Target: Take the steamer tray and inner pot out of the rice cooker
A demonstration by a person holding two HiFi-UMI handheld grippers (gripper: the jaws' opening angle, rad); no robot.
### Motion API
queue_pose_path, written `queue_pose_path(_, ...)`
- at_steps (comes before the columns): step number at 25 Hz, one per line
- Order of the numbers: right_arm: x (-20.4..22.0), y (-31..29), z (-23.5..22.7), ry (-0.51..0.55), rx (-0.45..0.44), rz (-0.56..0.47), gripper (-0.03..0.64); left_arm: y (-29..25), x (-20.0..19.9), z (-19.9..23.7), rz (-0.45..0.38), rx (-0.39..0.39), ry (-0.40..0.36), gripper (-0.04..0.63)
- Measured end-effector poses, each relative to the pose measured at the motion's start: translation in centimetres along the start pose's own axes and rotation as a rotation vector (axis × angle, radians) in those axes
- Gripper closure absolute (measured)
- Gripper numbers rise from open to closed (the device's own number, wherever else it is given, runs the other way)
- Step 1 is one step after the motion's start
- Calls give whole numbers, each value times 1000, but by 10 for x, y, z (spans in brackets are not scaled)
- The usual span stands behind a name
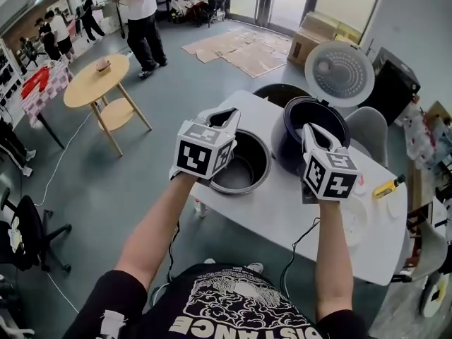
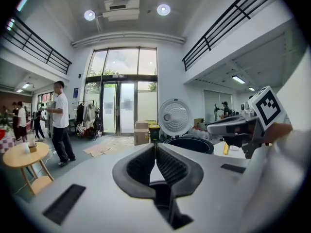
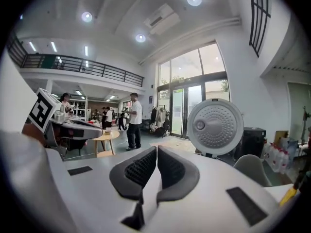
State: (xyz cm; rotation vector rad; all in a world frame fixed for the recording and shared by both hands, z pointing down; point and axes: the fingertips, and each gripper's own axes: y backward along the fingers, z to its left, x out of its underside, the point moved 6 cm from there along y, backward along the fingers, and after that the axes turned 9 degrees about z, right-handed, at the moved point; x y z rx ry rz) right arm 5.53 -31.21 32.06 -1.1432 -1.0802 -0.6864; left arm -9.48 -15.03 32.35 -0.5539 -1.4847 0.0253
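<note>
The steel inner pot point(image 1: 244, 168) stands on the white table point(image 1: 282, 210), left of the dark rice cooker point(image 1: 311, 119), whose round white lid point(image 1: 340, 73) stands open. A dark round tray point(image 1: 281, 92) lies behind them. My left gripper point(image 1: 227, 116) hovers over the inner pot's near rim, shut and empty. My right gripper point(image 1: 309, 131) hangs above the cooker's front rim, also shut with nothing between its pads. In the left gripper view the shut left gripper point(image 2: 155, 147) points toward the lid point(image 2: 174, 117). In the right gripper view the right gripper point(image 3: 157, 149) is shut left of the lid point(image 3: 215, 126).
A yellow tool point(image 1: 388, 187) and a white dish point(image 1: 353, 221) lie at the table's right end. A grey chair point(image 1: 367, 126) stands behind the table. On the floor are a round wooden table point(image 1: 99, 80), flattened cardboard point(image 1: 244, 48) and an office chair point(image 1: 28, 232); a person point(image 1: 145, 20) stands beyond.
</note>
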Motion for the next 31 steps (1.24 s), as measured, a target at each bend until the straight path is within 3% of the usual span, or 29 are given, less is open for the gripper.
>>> queue_pose_path(11,-7,13,-10,39,31,-63,603,-1,-6,6,-19,-36,4,581)
queue_pose_path(31,1,24,-16,33,24,-54,603,10,-1,2,-1,-61,41,581)
